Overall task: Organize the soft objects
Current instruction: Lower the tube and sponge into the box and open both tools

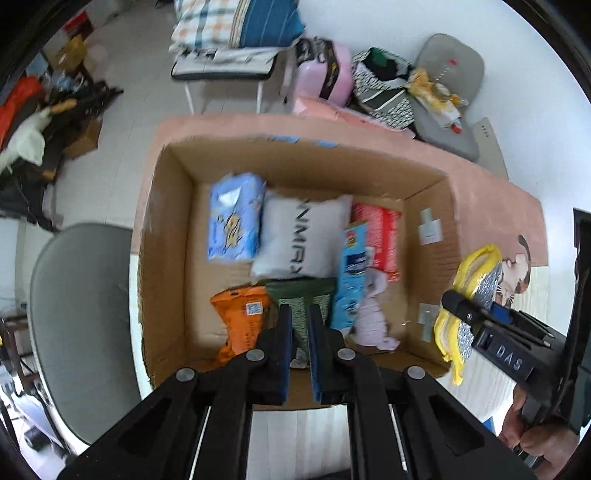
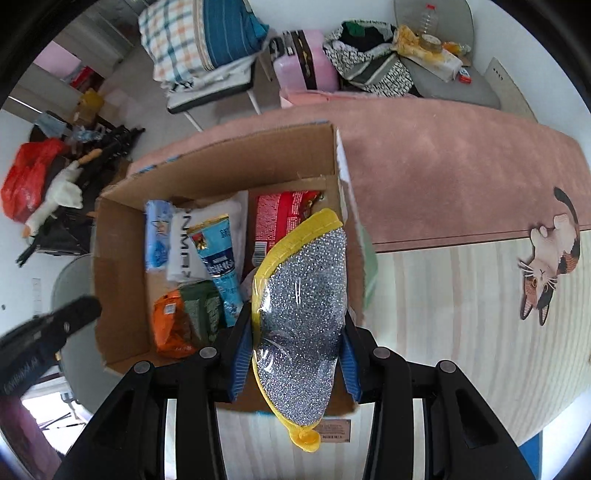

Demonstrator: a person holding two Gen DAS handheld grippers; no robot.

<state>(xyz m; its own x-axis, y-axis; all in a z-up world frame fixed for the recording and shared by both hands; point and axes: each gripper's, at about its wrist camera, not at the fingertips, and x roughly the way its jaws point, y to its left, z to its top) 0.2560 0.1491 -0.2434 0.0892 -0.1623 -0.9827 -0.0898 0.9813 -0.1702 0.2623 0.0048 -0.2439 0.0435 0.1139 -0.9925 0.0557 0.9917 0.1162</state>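
Note:
An open cardboard box (image 1: pixel 173 236) (image 2: pixel 118 236) sits on the table and holds several soft packs: a blue pack (image 1: pixel 234 218), a white pillow pack (image 1: pixel 303 236), a red pack (image 1: pixel 380 236), an orange bag (image 1: pixel 243 321), a green pouch (image 1: pixel 306 299), a pale purple soft toy (image 1: pixel 373 314). My right gripper (image 2: pixel 295 325) is shut on a yellow-edged silver scouring pad (image 2: pixel 303 314) (image 1: pixel 469 295), held above the box's right wall. My left gripper (image 1: pixel 300 325) hovers over the box's near side, jaws narrowly apart and empty.
A pink mat (image 2: pixel 443 166) and a striped cat-print mat (image 2: pixel 480 314) cover the table. A grey chair (image 1: pixel 81 325) stands left of the box. Beyond are a chair with folded bedding (image 1: pixel 232 33), a pink case (image 1: pixel 325 74) and floor clutter (image 1: pixel 33 125).

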